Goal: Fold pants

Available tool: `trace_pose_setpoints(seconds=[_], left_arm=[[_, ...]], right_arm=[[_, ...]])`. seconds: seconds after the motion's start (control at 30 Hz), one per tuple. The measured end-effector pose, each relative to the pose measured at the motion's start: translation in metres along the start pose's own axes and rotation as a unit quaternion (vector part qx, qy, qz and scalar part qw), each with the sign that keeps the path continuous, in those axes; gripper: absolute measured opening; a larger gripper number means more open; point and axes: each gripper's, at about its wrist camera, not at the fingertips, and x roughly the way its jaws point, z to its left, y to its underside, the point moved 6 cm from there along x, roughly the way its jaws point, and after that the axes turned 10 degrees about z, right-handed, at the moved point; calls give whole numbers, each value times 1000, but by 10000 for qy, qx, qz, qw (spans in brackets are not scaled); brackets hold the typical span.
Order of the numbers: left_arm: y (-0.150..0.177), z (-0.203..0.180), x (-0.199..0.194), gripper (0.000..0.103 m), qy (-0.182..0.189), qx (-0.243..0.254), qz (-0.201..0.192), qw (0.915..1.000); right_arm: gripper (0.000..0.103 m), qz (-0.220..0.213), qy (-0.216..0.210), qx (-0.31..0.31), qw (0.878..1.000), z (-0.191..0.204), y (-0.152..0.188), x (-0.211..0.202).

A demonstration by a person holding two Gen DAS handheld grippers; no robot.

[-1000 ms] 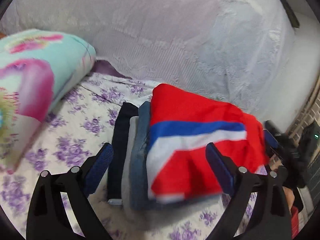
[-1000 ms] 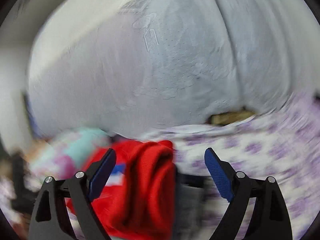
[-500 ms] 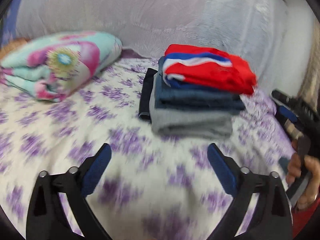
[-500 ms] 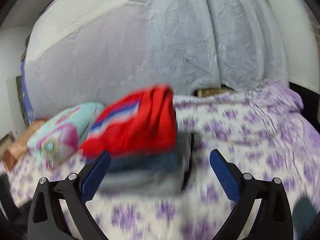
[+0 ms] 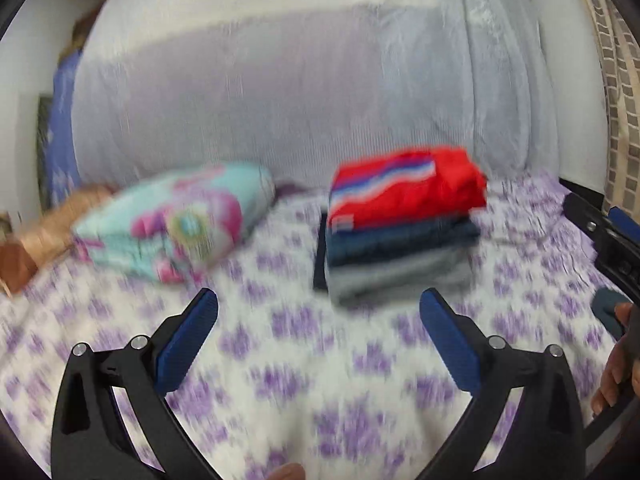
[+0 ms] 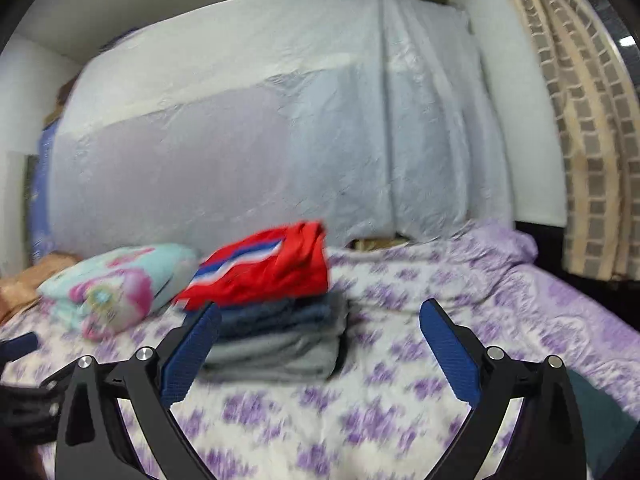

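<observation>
A bed (image 6: 400, 408) fills the room, spread with a white sheet printed with purple flowers. Behind it hangs a pale, wrinkled cloth (image 6: 256, 152) covering most of the back wall. White walls (image 6: 16, 92) show at the left. A beige curtain with a grey block pattern (image 6: 588, 148) hangs at the right.

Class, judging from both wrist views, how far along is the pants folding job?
Done: folded red striped pants top a neat stack over dark blue pants and grey pants on the purple-flowered bedsheet. In hand: nothing; the left gripper and right gripper are open and empty. Left: no unfolded pants clearly visible.
</observation>
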Motion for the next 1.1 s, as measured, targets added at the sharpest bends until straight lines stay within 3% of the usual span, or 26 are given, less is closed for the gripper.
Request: trace_pose_setpoints(seconds=[0.1,0.17,0.23,0.3,0.37,0.47,0.57,0.67,0.83,1.1], left_arm=[[-31,-9,-2,98,-141,-72,-204,9997],[-42,-12,5,98,-104,-201,-219,9995],[-40,-15,19,98,92,-316,-211,9992],[-29,-19,41,98,411,-338,-128,9985],[-19,-22,62,98,345,-112,235,9991],[-14,-19,70,98,202,-103,305,9993],[-13,-15,67,98,219,-222,274,9991],[-17,-13,55,98,-7,-165,38,9999],[-23,-16,40,98,221,-194,-59,9996],[-22,-19,40,98,272,-152,-35,9995]], right_arm=[[100,387,199,282,9987,0,-16,17],[100,299,76,435,9986,-2,-14,24],[100,191,-149,242,9994,3,-14,34],[100,199,15,25,9998,4,-16,46],[100,102,-81,84,9999,2,-18,51],[100,188,-377,323,9986,-3,-14,57],[100,298,-209,193,9992,3,-16,58],[100,437,-206,150,9987,9,-13,56],[100,449,-169,-182,9987,26,-12,53],[100,340,-55,-560,9978,42,-11,48]])
